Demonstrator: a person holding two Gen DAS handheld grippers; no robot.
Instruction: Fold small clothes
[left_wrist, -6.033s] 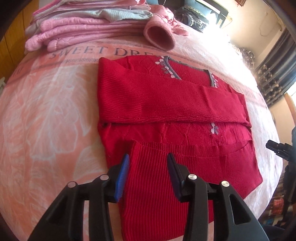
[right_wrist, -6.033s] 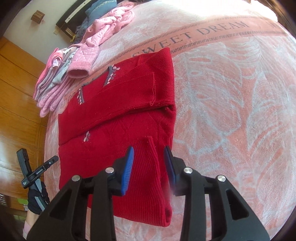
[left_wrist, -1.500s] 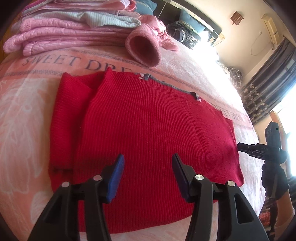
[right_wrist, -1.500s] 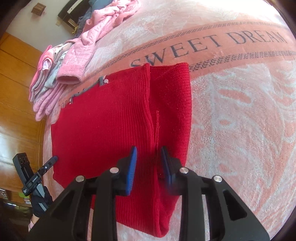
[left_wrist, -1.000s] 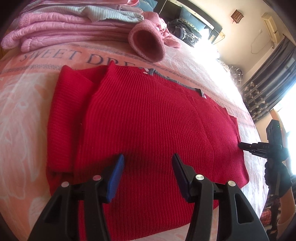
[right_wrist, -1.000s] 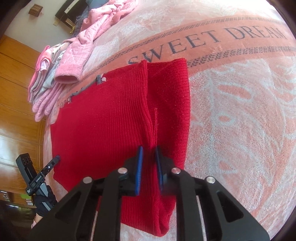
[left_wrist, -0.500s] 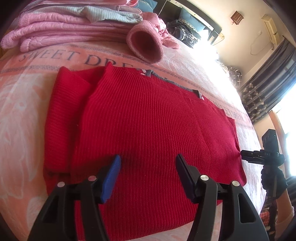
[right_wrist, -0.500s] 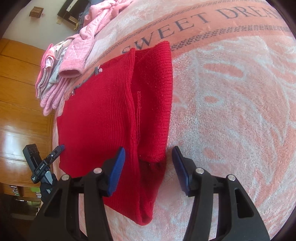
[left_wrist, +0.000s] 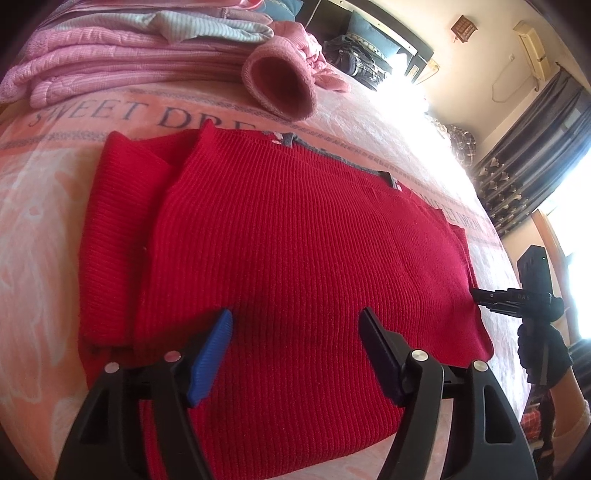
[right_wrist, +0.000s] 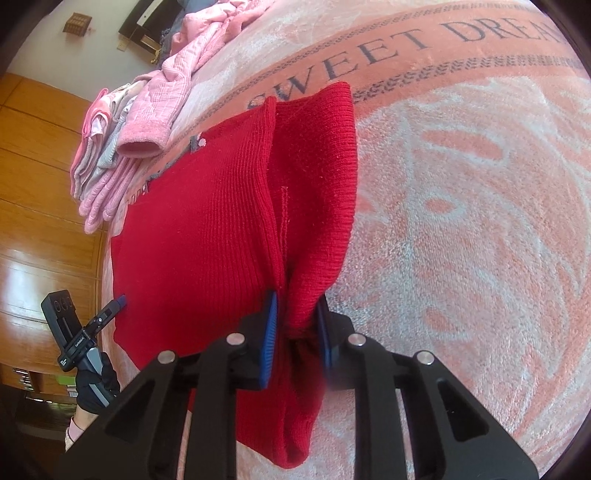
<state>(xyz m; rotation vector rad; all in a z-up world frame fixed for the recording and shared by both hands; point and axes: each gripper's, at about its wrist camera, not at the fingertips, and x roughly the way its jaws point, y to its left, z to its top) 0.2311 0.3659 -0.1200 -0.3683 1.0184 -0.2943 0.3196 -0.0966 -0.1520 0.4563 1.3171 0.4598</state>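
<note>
Two grippers work one red sweater (left_wrist: 303, 258) folded flat on the bedspread (right_wrist: 461, 221). Our right gripper (right_wrist: 295, 325) has clamped a bunched layer at the sweater's right edge, directly ahead of its fingers. Our left gripper (left_wrist: 295, 332) hovers with jaws wide apart over the near hem, gripping nothing. The sweater's long axis runs side to side between us, so we judge the next fold goes right to left.

Sweater (left_wrist: 295, 258) on blanket (left_wrist: 37, 229) (clothes pile (left_wrist: 110, 62) behind).
</note>
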